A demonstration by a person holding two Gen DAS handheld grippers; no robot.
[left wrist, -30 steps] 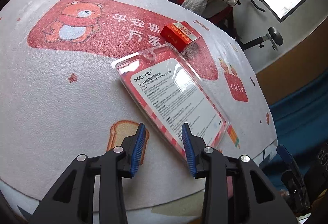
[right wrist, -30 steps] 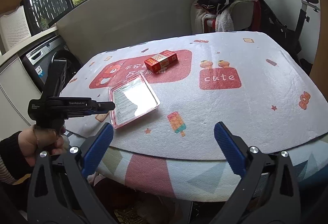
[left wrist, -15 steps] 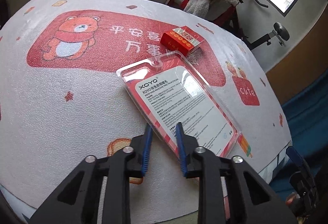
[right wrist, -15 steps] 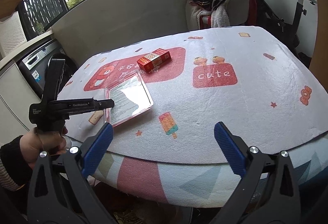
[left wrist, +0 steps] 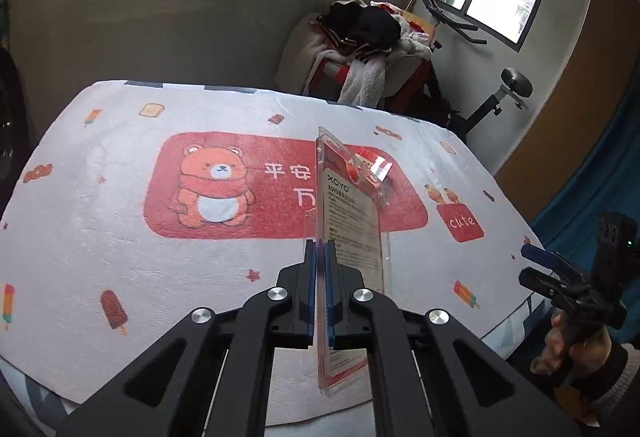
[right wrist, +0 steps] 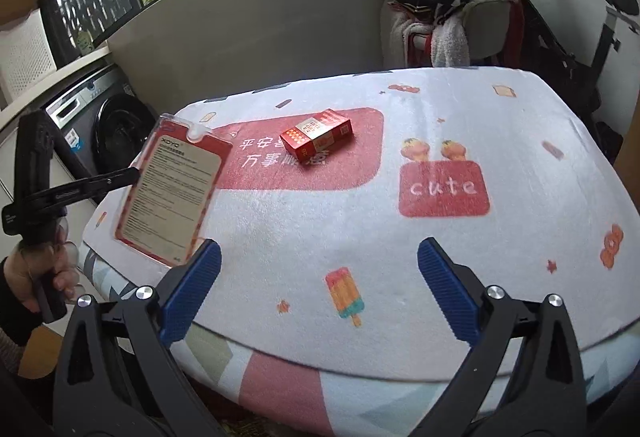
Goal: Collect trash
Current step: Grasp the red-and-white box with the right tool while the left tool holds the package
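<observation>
My left gripper point(left wrist: 320, 289) is shut on the edge of a clear plastic blister pack point(left wrist: 352, 233) with a red and white XOYO card, held upright above the table. In the right wrist view the pack point(right wrist: 172, 193) hangs off the table's left edge, held by the left gripper point(right wrist: 132, 177). A red cigarette box point(right wrist: 316, 135) lies on the cloth's red patch; it shows partly behind the pack in the left wrist view point(left wrist: 374, 165). My right gripper point(right wrist: 318, 293) is open and empty over the table's near edge, and it shows at the right of the left wrist view point(left wrist: 536, 265).
The table carries a white cloth point(right wrist: 400, 245) with bear and "cute" prints. A washing machine point(right wrist: 108, 125) stands at the left. A chair piled with clothes point(right wrist: 448, 9) and an exercise bike point(right wrist: 608, 37) stand behind the table.
My left gripper closed on the blister pack, lifted it off the cloth and tipped it upright. The right gripper stayed open and shifted little.
</observation>
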